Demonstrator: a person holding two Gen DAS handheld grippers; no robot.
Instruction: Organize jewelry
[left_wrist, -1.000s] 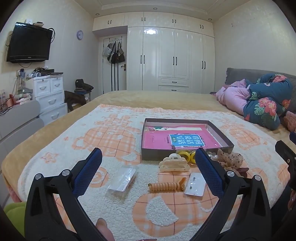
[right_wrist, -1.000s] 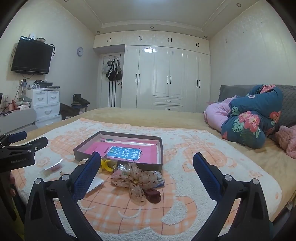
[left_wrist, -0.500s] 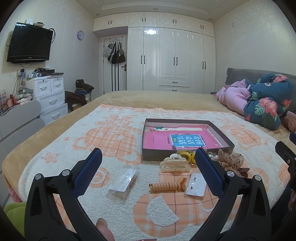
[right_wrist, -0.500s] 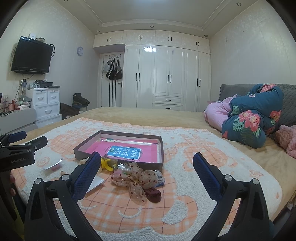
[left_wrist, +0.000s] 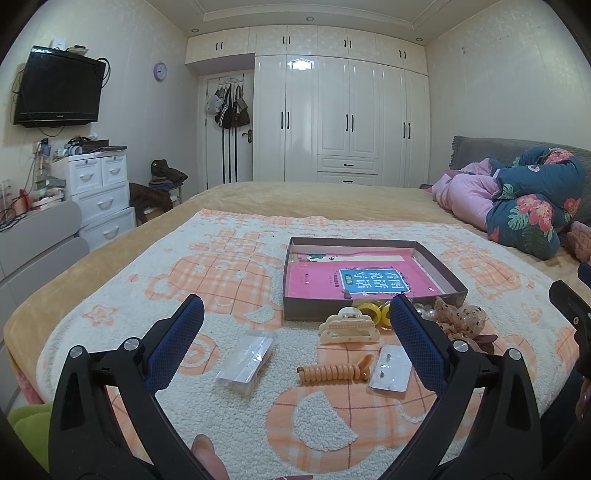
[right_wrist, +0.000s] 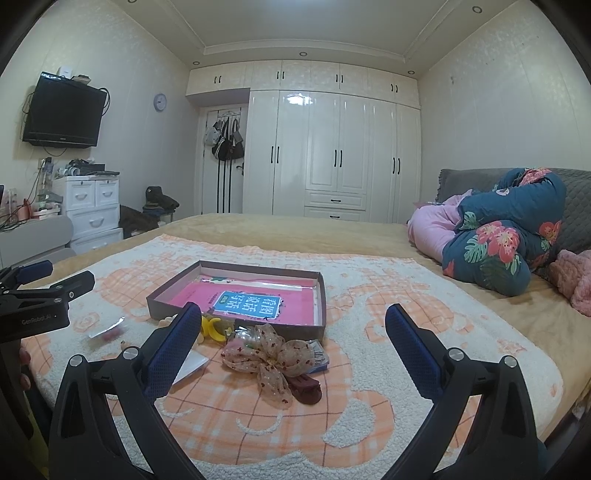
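Through the left wrist view, the left gripper (left_wrist: 295, 314) is seen spread wide with nothing between its blue pads (left_wrist: 177, 343); it is held low over the blanket (left_wrist: 221, 280), probably so that the small pieces can be surveyed before one is chosen. A shallow box (left_wrist: 369, 273) is set in the middle of the blanket, presumably as the place where the pieces are to be gathered; only a pink booklet (left_wrist: 351, 280) is seen inside it. Just in front of its near wall, a cream claw clip (left_wrist: 349, 328) and something yellow (left_wrist: 369, 310) are laid. Nearer the camera, a clear packet (left_wrist: 245, 360), an orange coil tie (left_wrist: 336, 371) and an earring card (left_wrist: 391, 371) are spread apart, none touching. The packet's contents cannot be made out. A few pearl-like beads (left_wrist: 424, 314) and part of a bow (left_wrist: 460, 321) are half covered by the right-hand pad. A fingertip (left_wrist: 205, 454) is cut off at the bottom edge.

From the right wrist view, the right gripper (right_wrist: 291, 325) is likewise opened wide and grips nothing, and it is poised short of the bow (right_wrist: 266, 358), judged the likeliest first pick. The bow is laid over a dark red clip (right_wrist: 306, 389), and a small blue case (right_wrist: 319, 356) is partly hidden behind it. A yellow piece (right_wrist: 212, 326) is half masked by the left-hand pad, so its kind cannot be told. The left gripper (right_wrist: 37, 291) is cut off at the frame's left edge.
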